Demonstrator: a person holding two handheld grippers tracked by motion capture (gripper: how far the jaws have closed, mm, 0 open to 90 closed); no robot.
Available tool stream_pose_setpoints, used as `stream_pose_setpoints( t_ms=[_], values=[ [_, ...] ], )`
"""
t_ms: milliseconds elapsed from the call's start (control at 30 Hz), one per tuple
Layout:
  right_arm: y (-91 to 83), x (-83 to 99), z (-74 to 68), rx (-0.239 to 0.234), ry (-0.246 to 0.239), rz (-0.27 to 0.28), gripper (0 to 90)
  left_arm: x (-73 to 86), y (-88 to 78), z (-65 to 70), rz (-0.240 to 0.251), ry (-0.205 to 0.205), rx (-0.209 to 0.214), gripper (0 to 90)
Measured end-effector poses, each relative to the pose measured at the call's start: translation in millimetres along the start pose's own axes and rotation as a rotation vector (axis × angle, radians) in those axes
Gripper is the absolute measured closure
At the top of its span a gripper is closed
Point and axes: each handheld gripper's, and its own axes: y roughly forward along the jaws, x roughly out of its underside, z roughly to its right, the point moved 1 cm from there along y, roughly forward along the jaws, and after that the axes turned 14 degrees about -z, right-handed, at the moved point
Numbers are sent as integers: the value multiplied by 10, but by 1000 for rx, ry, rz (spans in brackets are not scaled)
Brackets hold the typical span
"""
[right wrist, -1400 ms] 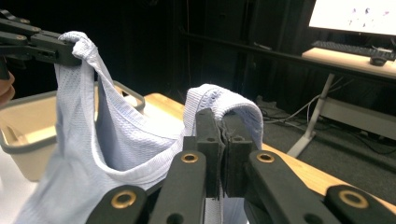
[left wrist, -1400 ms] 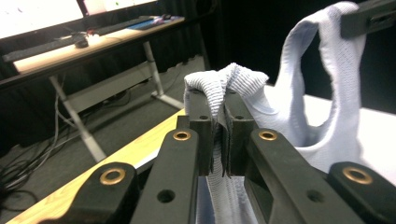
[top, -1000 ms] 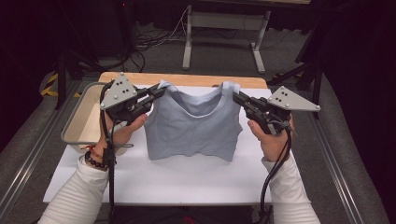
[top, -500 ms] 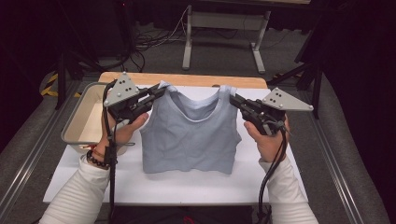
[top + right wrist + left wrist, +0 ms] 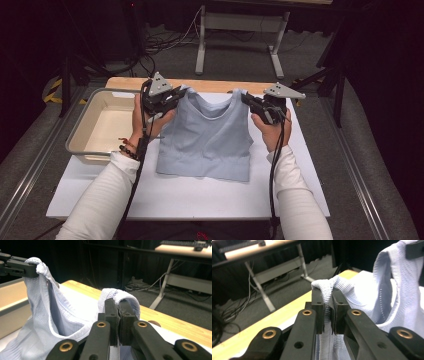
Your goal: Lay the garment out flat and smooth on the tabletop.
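A pale blue knit tank top [image 5: 205, 140] is held up by its two shoulder straps, and its lower part lies on the white board [image 5: 200, 200]. My left gripper [image 5: 182, 92] is shut on the left strap; in the left gripper view the strap is pinched between the jaws of that gripper [image 5: 327, 293], with the rest of the top [image 5: 397, 290] hanging to the right. My right gripper [image 5: 245, 96] is shut on the other strap, which bunches over the jaw tips of that gripper [image 5: 118, 303]. The right gripper view also shows the top [image 5: 50, 315] stretching away toward the left gripper [image 5: 17, 266].
A beige tray [image 5: 82, 127] with a grey rim stands at the left edge of the board, beside my left hand. A wooden table edge [image 5: 210, 85] runs behind the board. Beyond it are a dark floor, cables and a desk frame [image 5: 235, 45].
Both hands have moved away from the person and down, carrying the top with them. The hem that hung free now rests farther forward on the white board.
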Motion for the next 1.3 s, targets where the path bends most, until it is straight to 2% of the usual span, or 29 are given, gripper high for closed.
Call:
stream_pose_setpoints(
  t_ms=[100,167,233,300,433,500,700,767,833,900,967,1000,1100,1133,1200,1300],
  values=[
    [168,17,79,23,9,-31,870,27,201,-41,-38,-8,-27,795],
    [261,32,120,44,7,-48,829,55,310,-64,-61,-20,-29,759],
    [358,58,176,67,20,-61,801,93,408,-83,-81,-43,-63,717],
    [432,83,220,92,28,-75,709,122,445,-95,-82,-59,-72,642],
    [452,146,233,91,47,-70,673,207,481,-67,-96,-76,-66,611],
    [435,206,206,101,36,-77,654,266,490,-28,-108,-78,-59,585],
    [330,509,100,87,6,-108,600,507,488,170,-157,-12,-58,505],
    [294,637,67,90,-16,-131,582,606,470,226,-170,10,-39,483],
    [258,768,41,74,-26,-147,569,700,430,264,-168,26,-36,469],
    [226,890,28,68,-27,-175,544,797,387,302,-171,38,-15,459],
    [208,951,24,58,-21,-181,535,844,364,328,-177,52,-23,450],
    [193,1014,16,40,-10,-187,529,930,324,379,-182,69,-13,450],
    [161,1249,-44,6,-18,-261,454,1088,266,464,-220,102,-3,435],
    [161,1293,-58,-1,-14,-282,432,1117,255,480,-228,116,-5,430],
    [156,1356,-84,-12,-15,-310,401,1203,219,516,-244,125,27,411],
    [128,1449,-138,-28,-23,-344,366,1300,163,542,-266,141,35,380]
  ],
)
